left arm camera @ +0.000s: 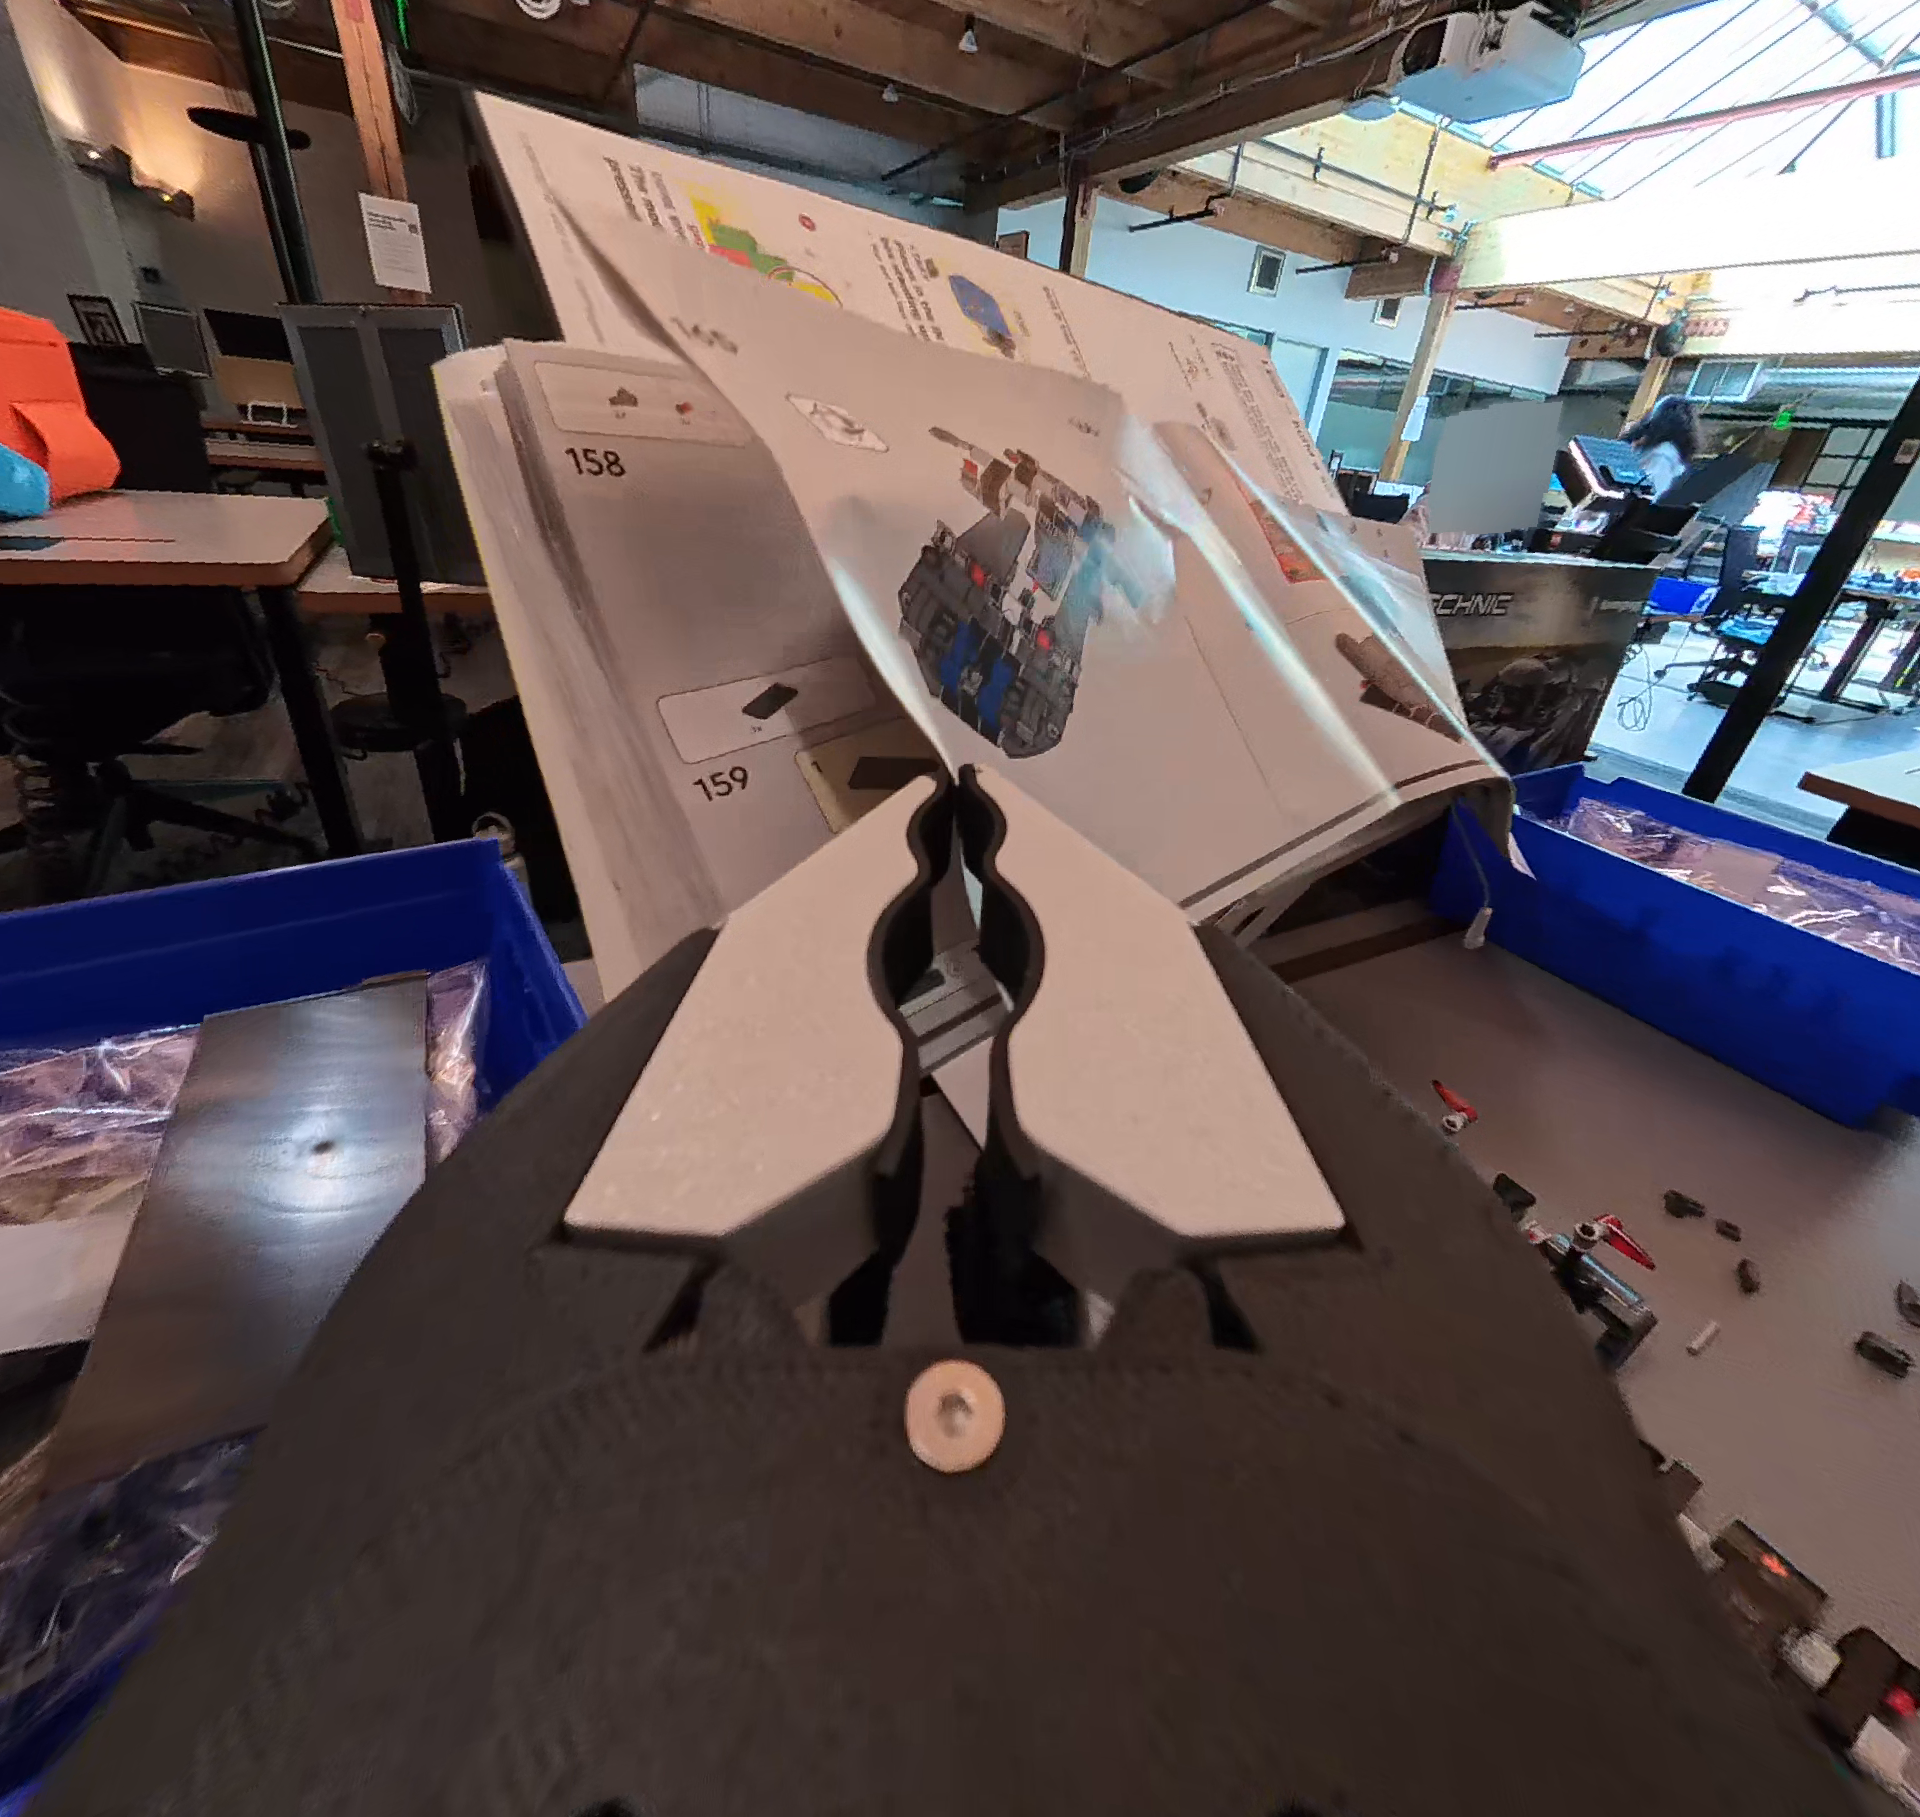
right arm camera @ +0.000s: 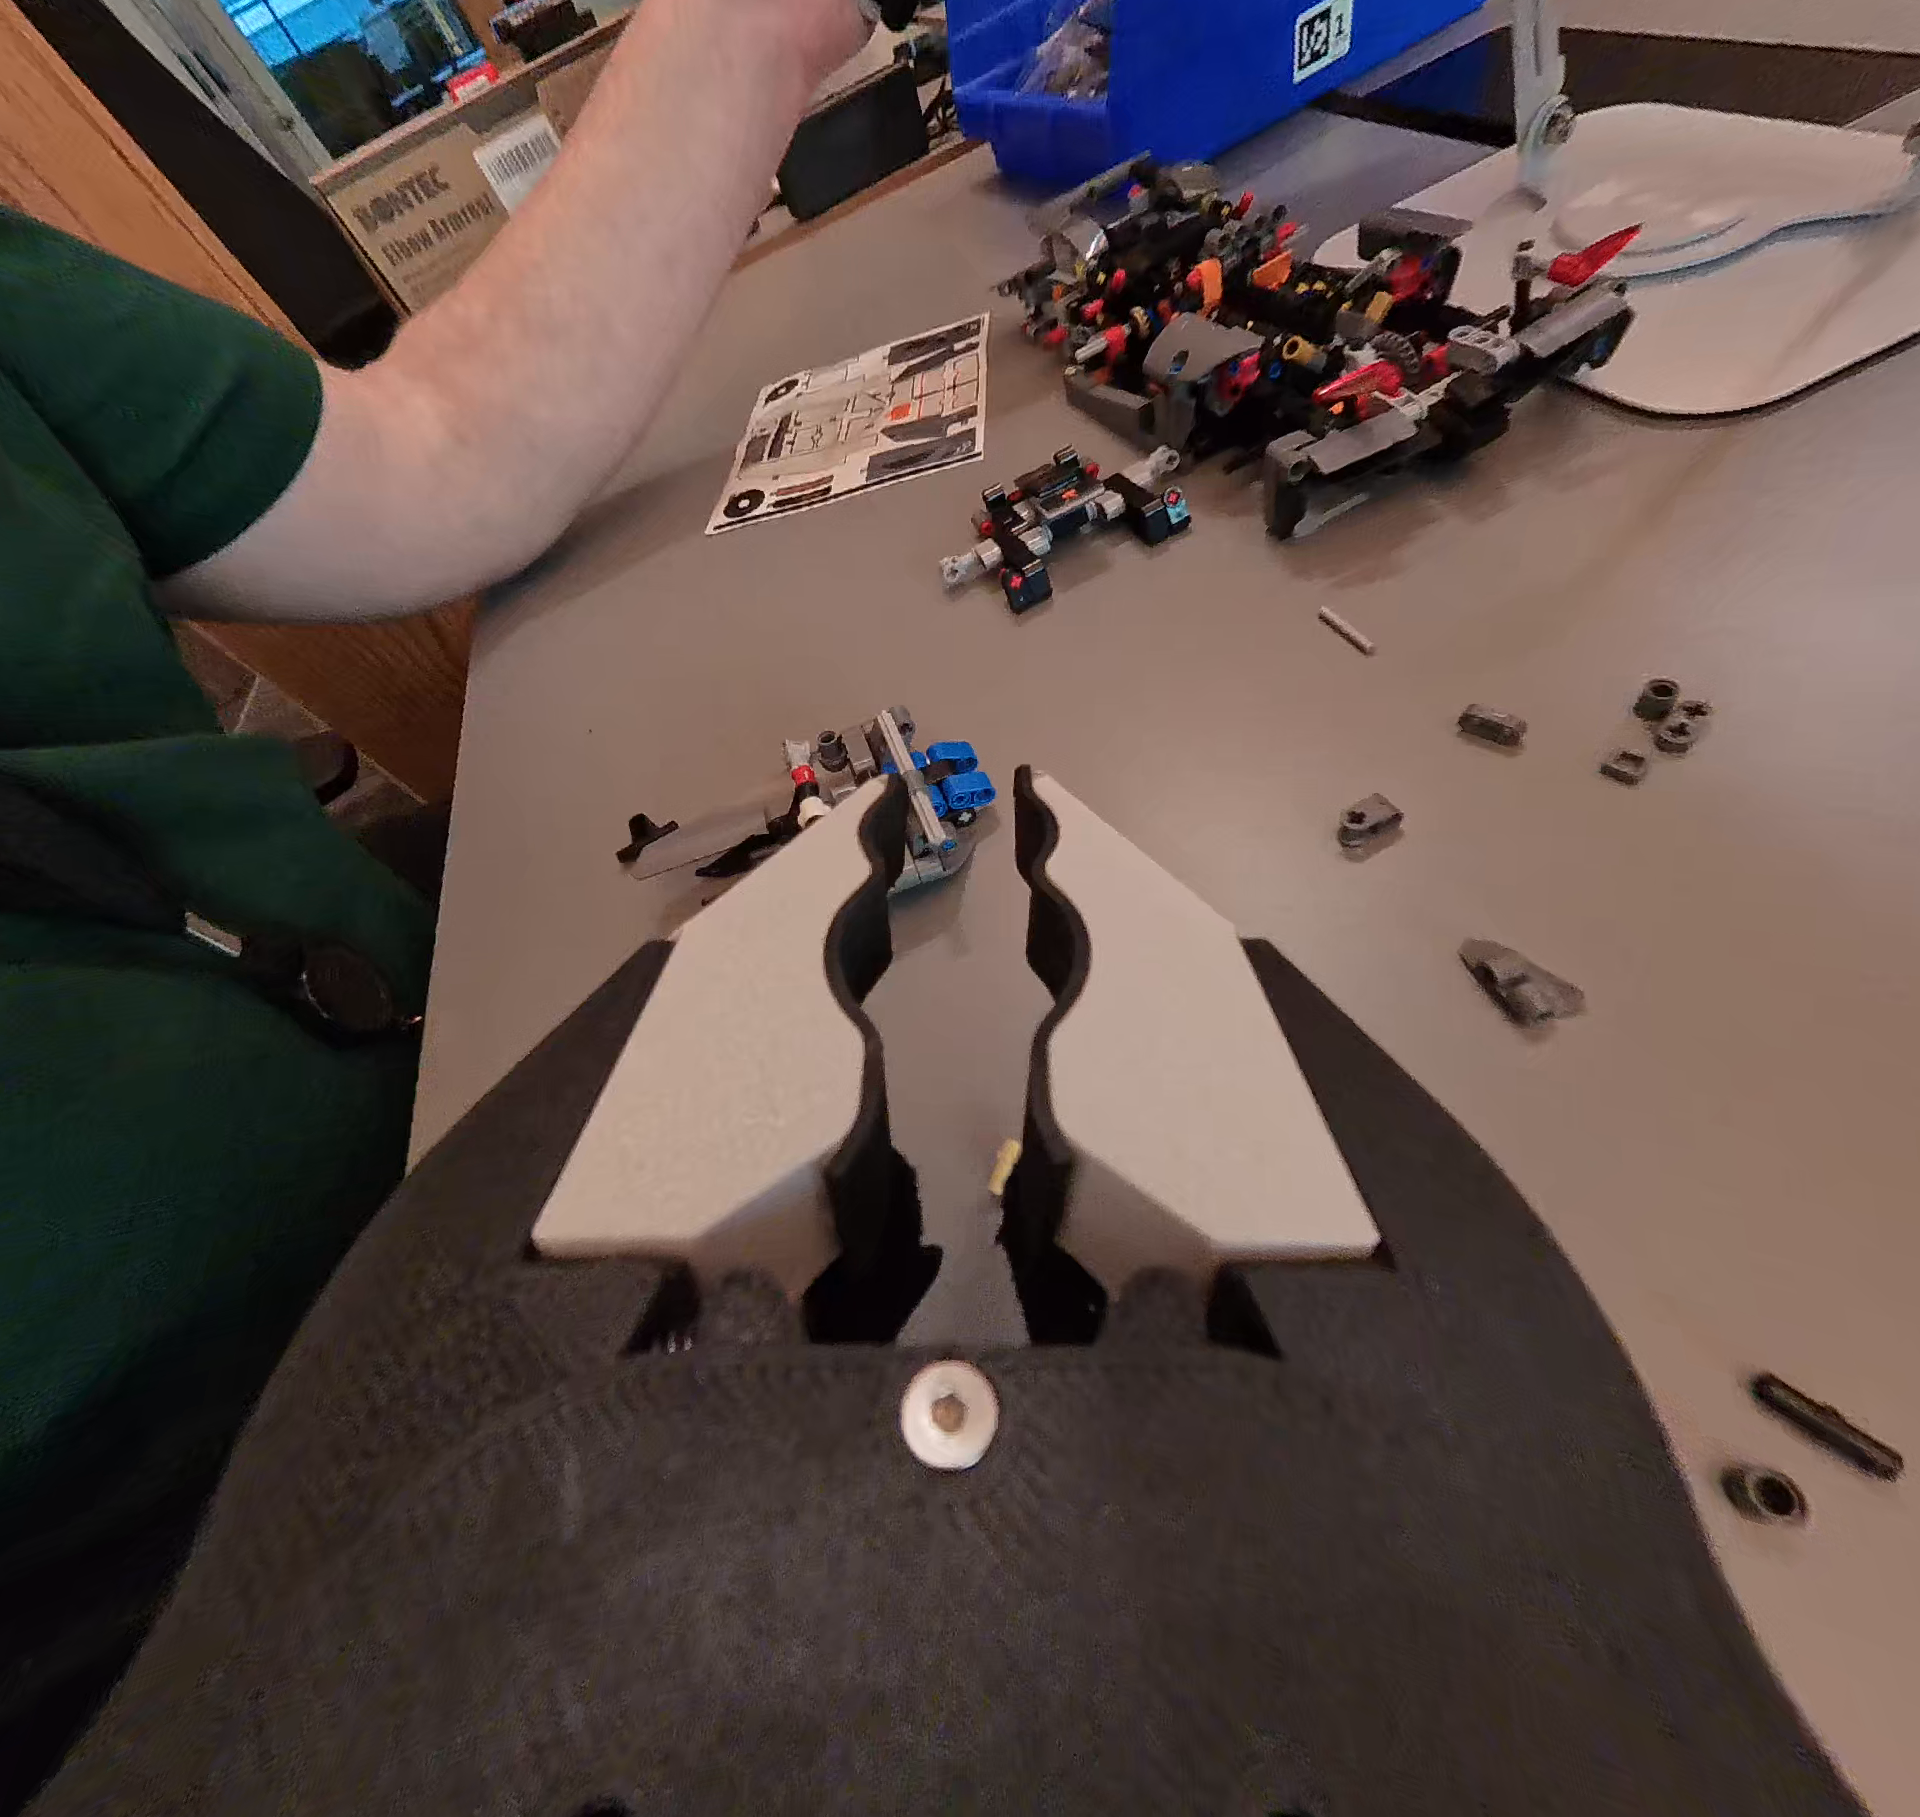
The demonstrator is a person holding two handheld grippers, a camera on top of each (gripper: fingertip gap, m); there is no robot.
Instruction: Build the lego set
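Between left gripper (left arm camera: 957, 778) tips, instruction booklet (left arm camera: 727, 562) page corner.

The left gripper (left arm camera: 957, 775) is raised, its fingertips pressed together. The right gripper (right arm camera: 954, 780) sits low with a clear gap between its fingers. The person's bare left forearm (right arm camera: 540, 313) reaches up and away, elbow bent.

manual (left arm camera: 935, 572) stands between two bins (left arm camera: 260, 936).

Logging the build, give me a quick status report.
Left gripper shut on instruction page, mid-turn. Right gripper open, empty, over small blue-grey subassembly. Main model farther off. Loose parts scattered beside it.
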